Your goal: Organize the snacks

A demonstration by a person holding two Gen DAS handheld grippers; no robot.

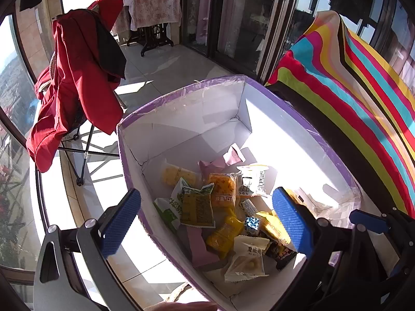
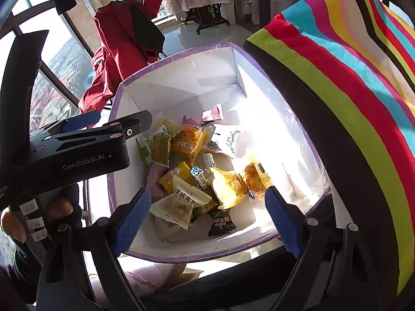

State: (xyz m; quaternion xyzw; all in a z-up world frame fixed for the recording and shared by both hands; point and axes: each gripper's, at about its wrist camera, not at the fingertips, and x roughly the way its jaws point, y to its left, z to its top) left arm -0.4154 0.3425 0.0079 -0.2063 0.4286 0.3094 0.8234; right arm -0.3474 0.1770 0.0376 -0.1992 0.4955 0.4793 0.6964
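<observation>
A red jacket [image 1: 77, 83] was draped over a folding chair at the left. The left gripper [image 1: 207, 223] was held with fingers spread wide, empty, over the purple-rimmed box [image 1: 181, 90]. Wrapped snacks [image 1: 225, 212] were heaped at its near end; the far floor was bare. The right gripper [image 2: 207, 212] was likewise spread, beside a striped cloth [image 2: 350, 90].
</observation>
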